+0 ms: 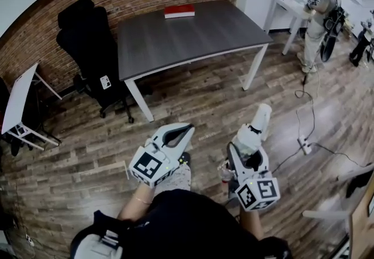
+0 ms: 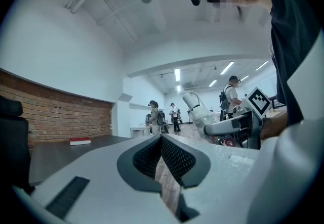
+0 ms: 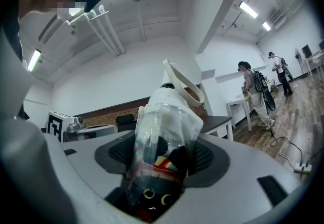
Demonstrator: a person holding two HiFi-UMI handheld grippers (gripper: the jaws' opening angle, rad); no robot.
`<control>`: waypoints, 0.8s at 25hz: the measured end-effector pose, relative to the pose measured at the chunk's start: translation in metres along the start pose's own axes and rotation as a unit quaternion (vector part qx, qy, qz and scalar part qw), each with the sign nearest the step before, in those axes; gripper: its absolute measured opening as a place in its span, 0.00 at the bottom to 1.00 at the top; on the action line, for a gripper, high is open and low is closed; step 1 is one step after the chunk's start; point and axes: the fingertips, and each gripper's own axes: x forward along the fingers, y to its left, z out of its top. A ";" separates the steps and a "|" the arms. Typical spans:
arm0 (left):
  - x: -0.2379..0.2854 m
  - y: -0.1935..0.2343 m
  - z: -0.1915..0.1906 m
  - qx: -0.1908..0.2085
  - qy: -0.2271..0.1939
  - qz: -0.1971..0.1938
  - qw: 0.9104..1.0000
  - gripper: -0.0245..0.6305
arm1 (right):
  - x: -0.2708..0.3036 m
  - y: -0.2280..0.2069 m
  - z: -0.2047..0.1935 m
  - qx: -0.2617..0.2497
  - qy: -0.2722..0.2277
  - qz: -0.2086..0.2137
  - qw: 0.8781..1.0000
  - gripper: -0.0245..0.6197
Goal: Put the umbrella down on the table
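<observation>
In my right gripper (image 1: 250, 155) I hold a folded umbrella (image 1: 257, 126), dark with coloured stripes, wrapped in clear plastic, with a white handle and loop. The right gripper view shows the umbrella (image 3: 164, 137) clamped between the two pads of that gripper (image 3: 162, 154), its white handle end pointing away from me. My left gripper (image 1: 188, 130) is shut with nothing in it; in its own view its tips (image 2: 162, 139) meet. The dark grey table (image 1: 193, 35) on white legs stands ahead across the wooden floor, well apart from both grippers.
A red book (image 1: 179, 11) lies at the table's far edge. A black office chair (image 1: 87, 47) stands left of the table, with a small white desk (image 1: 17, 100) further left. A person (image 1: 318, 18) stands by a white table at the back right. A power strip with cable (image 1: 305, 145) lies on the floor.
</observation>
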 end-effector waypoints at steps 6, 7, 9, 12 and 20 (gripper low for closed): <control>0.057 0.026 -0.002 -0.006 -0.011 -0.033 0.999 0.04 | 0.034 -0.032 0.013 -0.005 -0.005 -0.026 1.000 0.48; 0.065 0.031 -0.003 -0.006 -0.011 -0.039 0.999 0.04 | 0.041 -0.037 0.013 -0.004 -0.005 -0.029 1.000 0.48; 0.081 0.042 -0.006 -0.007 -0.008 -0.052 0.999 0.04 | 0.054 -0.045 0.014 -0.002 -0.004 -0.039 0.999 0.48; 0.105 0.059 -0.008 -0.011 -0.006 -0.071 0.997 0.04 | 0.075 -0.059 0.017 0.002 -0.001 -0.055 0.998 0.48; 0.162 0.110 -0.007 -0.015 -0.003 -0.099 0.995 0.04 | 0.136 -0.082 0.027 0.012 0.004 -0.072 0.997 0.48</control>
